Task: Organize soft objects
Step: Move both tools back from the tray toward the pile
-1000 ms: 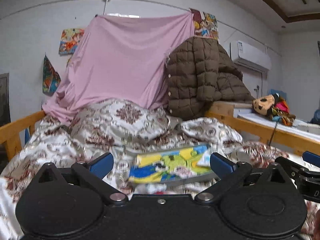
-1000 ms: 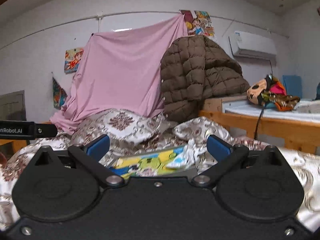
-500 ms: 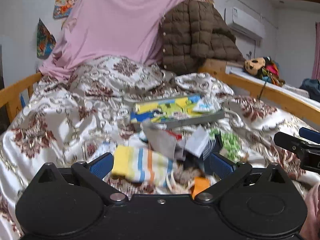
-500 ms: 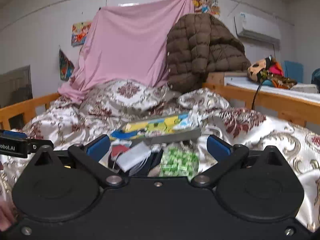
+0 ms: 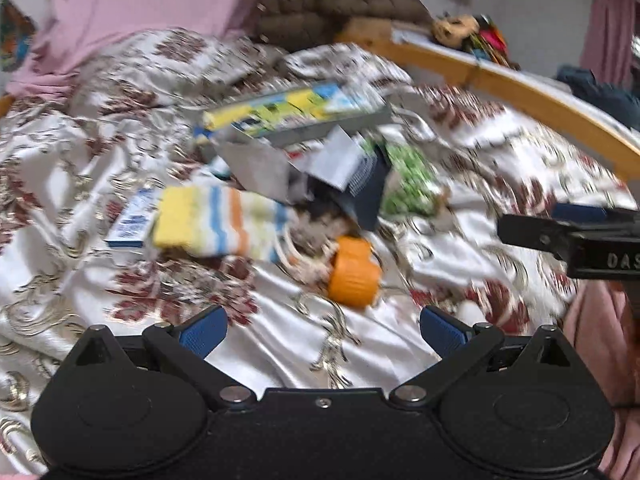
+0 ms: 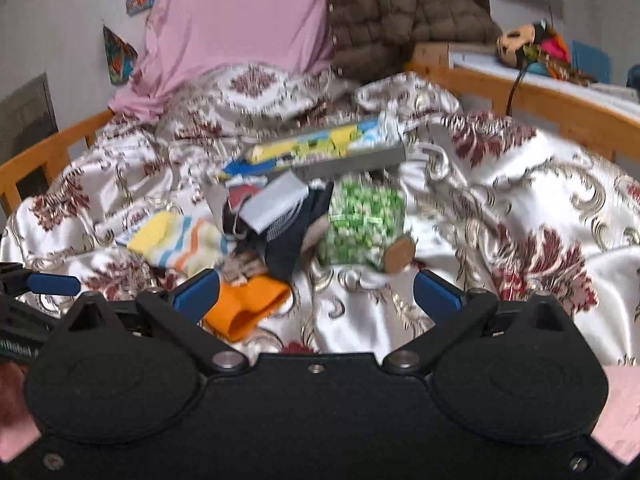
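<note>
- Satin, white with maroon and gold flourishes: bedspread [image 5: 280, 360] rumpled across the whole bed, inside a wooden rail [image 6: 48, 152].
- Heaped mid-bed, a pile of soft things, all somewhat blurred.
- At the pile's left, striped sock [image 5: 218, 220] in yellow, blue and orange bands, lying flat, partly over a small blue-and-white box [image 5: 130, 224].
- At the near edge, orange knit piece [image 5: 354, 272], touching some cream-brown frayed fabric just behind.
- At the right, green-and-white patterned bundle [image 6: 362, 224] with a round tan end facing the camera.
- In the middle, dark navy cloth [image 6: 288, 240] under a grey-white folded piece [image 6: 272, 204].
- Behind the pile, flat box with a yellow, green and blue picture lid [image 6: 320, 148], tilted on the folds.
- Further back, pink sheet [image 6: 240, 20] and brown quilted jacket [image 6: 400, 12] hung against the wall.
- Left gripper [image 5: 320, 326] spread wide, nothing between the blue pads, low over bare bedspread just short of the orange knit piece.
- Right gripper [image 6: 316, 294] likewise spread wide and empty, the orange knit piece just inside the left-hand finger, the green bundle a little beyond.
- Seen from the left wrist camera, right gripper at the far right edge, beside the pile.
</note>
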`<control>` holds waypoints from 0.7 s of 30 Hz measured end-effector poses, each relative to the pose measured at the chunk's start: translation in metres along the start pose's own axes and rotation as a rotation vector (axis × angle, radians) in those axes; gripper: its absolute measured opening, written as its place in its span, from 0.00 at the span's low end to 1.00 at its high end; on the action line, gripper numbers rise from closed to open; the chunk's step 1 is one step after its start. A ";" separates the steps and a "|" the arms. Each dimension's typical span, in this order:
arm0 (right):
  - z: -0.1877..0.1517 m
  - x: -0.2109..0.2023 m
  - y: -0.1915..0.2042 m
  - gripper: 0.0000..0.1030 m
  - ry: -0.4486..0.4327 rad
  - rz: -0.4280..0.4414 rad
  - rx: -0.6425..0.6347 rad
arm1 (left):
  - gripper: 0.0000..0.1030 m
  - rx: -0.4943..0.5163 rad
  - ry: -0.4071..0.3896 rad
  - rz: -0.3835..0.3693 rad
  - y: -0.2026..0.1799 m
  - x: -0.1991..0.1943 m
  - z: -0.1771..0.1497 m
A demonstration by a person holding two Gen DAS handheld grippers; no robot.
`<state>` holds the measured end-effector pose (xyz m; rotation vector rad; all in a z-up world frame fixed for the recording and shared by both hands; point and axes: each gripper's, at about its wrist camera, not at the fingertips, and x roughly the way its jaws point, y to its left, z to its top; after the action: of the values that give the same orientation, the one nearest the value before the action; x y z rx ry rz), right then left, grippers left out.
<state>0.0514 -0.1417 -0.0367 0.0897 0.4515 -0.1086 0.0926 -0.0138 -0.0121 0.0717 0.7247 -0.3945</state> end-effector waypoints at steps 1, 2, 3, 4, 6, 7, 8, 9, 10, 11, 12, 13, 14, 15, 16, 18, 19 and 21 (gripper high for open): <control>0.000 0.003 0.000 0.99 0.015 0.000 -0.003 | 0.99 0.014 0.014 -0.011 -0.001 0.005 0.000; -0.001 0.006 0.001 0.99 0.030 -0.001 -0.008 | 0.99 0.029 0.027 -0.022 -0.003 0.008 0.000; -0.002 0.009 0.003 0.99 0.046 0.000 -0.012 | 0.99 0.043 0.036 -0.030 -0.004 0.012 0.000; -0.002 0.010 0.004 0.99 0.059 0.001 -0.016 | 0.99 0.060 0.048 -0.039 -0.007 0.015 0.001; -0.003 0.013 0.006 0.99 0.086 -0.001 -0.024 | 0.99 0.094 0.072 -0.055 -0.011 0.022 0.000; -0.003 0.015 0.006 0.99 0.097 0.000 -0.026 | 0.99 0.105 0.083 -0.061 -0.013 0.026 0.000; -0.002 0.018 0.007 0.99 0.107 0.002 -0.027 | 0.99 0.113 0.092 -0.067 -0.014 0.028 0.000; -0.002 0.018 0.008 0.99 0.115 0.004 -0.028 | 0.99 0.118 0.102 -0.073 -0.015 0.030 -0.001; -0.003 0.018 0.009 0.99 0.122 0.004 -0.029 | 0.99 0.118 0.107 -0.076 -0.015 0.032 -0.001; -0.002 0.019 0.009 0.99 0.126 0.003 -0.028 | 0.99 0.116 0.112 -0.079 -0.015 0.032 -0.002; -0.002 0.019 0.009 0.99 0.130 0.002 -0.028 | 0.99 0.111 0.115 -0.082 -0.014 0.033 -0.002; -0.002 0.021 0.009 0.99 0.135 0.002 -0.026 | 0.99 0.105 0.117 -0.084 -0.015 0.033 -0.001; -0.002 0.022 0.010 0.99 0.139 0.001 -0.025 | 0.99 0.099 0.120 -0.086 -0.014 0.034 -0.001; -0.002 0.022 0.010 0.99 0.143 0.001 -0.025 | 0.99 0.095 0.123 -0.087 -0.014 0.035 -0.001; -0.002 0.022 0.010 0.99 0.148 0.002 -0.026 | 0.99 0.094 0.127 -0.088 -0.015 0.035 -0.001; -0.002 0.025 0.011 0.99 0.156 0.006 -0.026 | 0.99 0.096 0.135 -0.087 -0.015 0.038 0.000; -0.001 0.027 0.011 0.99 0.159 0.009 -0.025 | 0.99 0.100 0.136 -0.085 -0.016 0.039 0.000; 0.000 0.029 0.010 0.99 0.161 0.010 -0.019 | 0.99 0.110 0.136 -0.083 -0.017 0.040 0.001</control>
<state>0.0784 -0.1339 -0.0488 0.0826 0.6128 -0.0877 0.1139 -0.0429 -0.0368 0.1740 0.8415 -0.5129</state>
